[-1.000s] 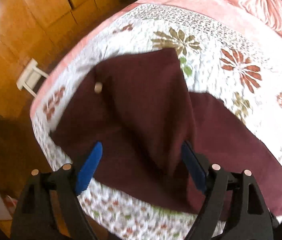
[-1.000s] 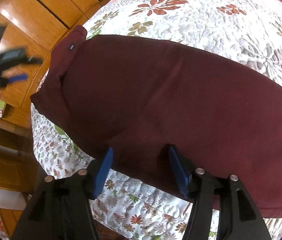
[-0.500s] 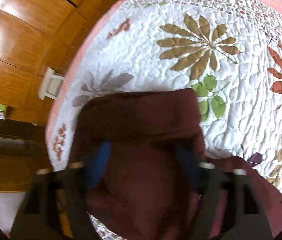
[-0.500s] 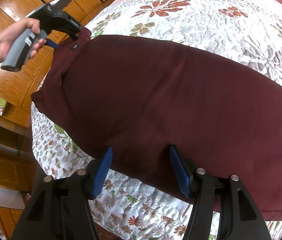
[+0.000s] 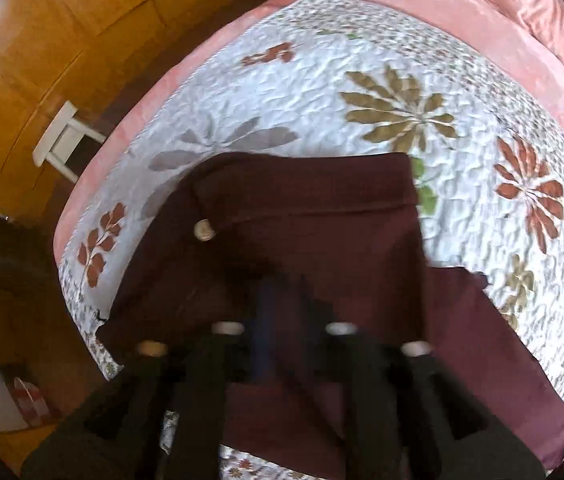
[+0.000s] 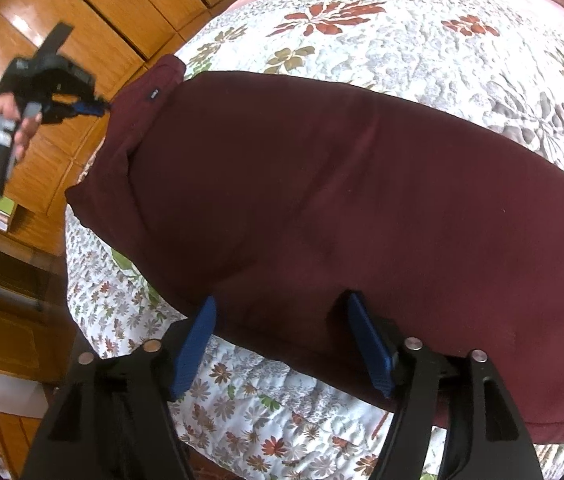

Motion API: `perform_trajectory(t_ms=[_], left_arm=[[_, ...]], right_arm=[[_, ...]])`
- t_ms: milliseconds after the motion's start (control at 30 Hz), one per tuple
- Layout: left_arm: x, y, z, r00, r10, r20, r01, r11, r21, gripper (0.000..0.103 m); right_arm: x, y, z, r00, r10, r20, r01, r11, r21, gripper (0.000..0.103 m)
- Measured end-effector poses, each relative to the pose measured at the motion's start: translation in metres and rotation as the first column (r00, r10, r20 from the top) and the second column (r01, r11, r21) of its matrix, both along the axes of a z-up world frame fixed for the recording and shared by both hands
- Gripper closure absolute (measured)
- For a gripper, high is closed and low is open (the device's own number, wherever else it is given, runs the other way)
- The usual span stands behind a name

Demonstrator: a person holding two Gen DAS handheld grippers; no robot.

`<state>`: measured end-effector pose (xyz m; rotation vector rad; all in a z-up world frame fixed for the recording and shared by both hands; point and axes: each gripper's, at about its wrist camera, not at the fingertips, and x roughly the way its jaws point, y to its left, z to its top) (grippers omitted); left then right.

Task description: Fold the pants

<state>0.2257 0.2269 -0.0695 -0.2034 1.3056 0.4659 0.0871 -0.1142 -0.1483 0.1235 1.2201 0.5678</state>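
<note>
Tongs first: the left tongs (image 5: 282, 320) look pinched nearly together on the maroon pants (image 6: 341, 208) at the waistband end — motion blur smears the blue pads, but the right wrist view shows the same tongs (image 6: 96, 109) with their tips right at the waistband edge, so I judge them clamped on cloth, not certain. The right tongs (image 6: 282, 344) stand spread wide, the blue pads either side of the near long edge of the pants, gripping nothing. Pants lie across the flowered quilt (image 6: 421, 32) on the bed, folded lengthwise with one leg over the other, waistband toward the wooden wardrobe (image 6: 94, 16) side, a button (image 5: 204, 230) showing on the top layer near the waist. Fabric reads as soft, mid-weight knit or cotton — limp, no stiffness, it will sag and drape from any single pinch point, and stacked layers can slide apart. Not fragile, not slippery against the textured quilt, which may drag on it. Best holds in my view: the thick waistband seam for one side, the doubled edge or hem for the other, catching both layers so the fold carries over evenly. A white stool (image 5: 64, 138) stands on the floor beyond the bed.
</note>
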Motion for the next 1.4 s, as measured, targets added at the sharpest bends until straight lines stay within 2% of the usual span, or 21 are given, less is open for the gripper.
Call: perform_trajectory(t_ms=[33,67,100,233,300,400,500,533,600,633,667,700,767,833,967,1167,1233,1300,1400], left_arm=[[0.007,-0.008,0.003,1.000,-0.012,-0.002,0.012,1.000,0.019,0.037],[0.015,-0.018,0.006,0.999,-0.032,-0.004,0.032,0.999,0.038,0.027],[0.022,-0.028,0.006,0.998,-0.058,-0.012,0.058,0.997,0.054,0.027],[0.061,-0.064,-0.010,0.979,-0.134,-0.151,0.155,0.978,0.139,0.019],[0.072,-0.071,-0.022,0.969,-0.121,-0.215,0.164,0.967,0.195,0.018],[0.087,-0.071,-0.047,0.946,-0.075,-0.315,0.175,0.937,0.302,0.010],[0.093,-0.067,-0.061,0.935,-0.038,-0.353,0.151,0.942,0.299,0.009],[0.093,-0.066,-0.061,0.935,-0.031,-0.354,0.144,0.944,0.297,0.010],[0.091,-0.060,-0.062,0.942,-0.008,-0.335,0.100,0.961,0.257,0.023],[0.087,-0.053,-0.061,0.952,0.012,-0.307,0.053,0.977,0.204,0.034],[0.086,-0.051,-0.058,0.957,0.025,-0.291,0.030,0.983,0.183,0.045],[0.083,-0.049,-0.054,0.961,0.019,-0.277,0.028,0.986,0.166,0.051],[0.078,-0.045,-0.047,0.966,0.011,-0.259,0.024,0.991,0.134,0.073],[0.070,-0.040,-0.036,0.974,0.010,-0.226,0.015,0.994,0.107,0.088],[0.043,-0.021,-0.009,0.992,0.021,-0.128,-0.017,0.999,0.036,0.090],[-0.024,0.010,0.028,0.999,0.037,0.023,-0.037,0.999,-0.002,0.090],[-0.048,0.027,0.031,0.997,0.056,0.059,-0.055,0.998,-0.029,0.090],[-0.065,0.042,0.029,0.995,0.082,0.061,-0.081,0.996,-0.025,0.090],[-0.097,0.067,0.012,0.988,0.136,0.067,-0.132,0.989,-0.059,0.079]], right_arm=[[-0.001,0.001,0.000,1.000,0.003,0.006,-0.003,1.000,-0.009,0.033],[-0.001,0.002,0.000,1.000,0.006,0.008,-0.006,1.000,-0.012,0.033],[-0.001,0.001,0.000,1.000,0.006,0.006,-0.006,1.000,-0.008,0.033],[0.003,-0.003,-0.001,1.000,-0.001,-0.015,0.002,1.000,0.019,0.033],[0.002,-0.003,-0.001,1.000,-0.001,-0.012,0.002,1.000,0.024,0.033],[0.001,-0.004,-0.001,1.000,0.003,-0.007,-0.003,0.999,0.034,0.033],[0.003,-0.007,-0.002,1.000,0.001,-0.013,0.000,0.998,0.056,0.033],[0.003,-0.008,-0.002,1.000,0.001,-0.014,0.000,0.998,0.060,0.033],[0.004,-0.008,-0.002,1.000,0.002,-0.012,-0.001,0.998,0.064,0.033],[0.004,-0.008,-0.002,1.000,0.001,-0.011,-0.001,0.998,0.066,0.033],[0.003,-0.008,-0.002,1.000,0.001,-0.009,-0.001,0.998,0.069,0.033],[0.003,-0.009,-0.003,1.000,0.001,-0.008,-0.001,0.997,0.072,0.032],[0.003,-0.009,-0.002,1.000,-0.002,-0.009,0.003,0.997,0.079,0.032],[0.003,-0.010,-0.002,1.000,-0.006,-0.011,0.007,0.996,0.086,0.032],[0.002,-0.012,-0.003,1.000,-0.005,-0.007,0.005,0.996,0.091,0.033],[0.002,-0.011,-0.003,1.000,-0.006,-0.003,0.006,0.997,0.083,0.032],[0.001,-0.009,-0.002,1.000,-0.006,0.001,0.006,0.997,0.074,0.032],[0.001,-0.007,-0.002,1.000,-0.004,0.005,0.004,0.998,0.065,0.032],[0.001,-0.008,0.000,1.000,-0.005,0.002,0.005,0.998,0.067,0.032]])
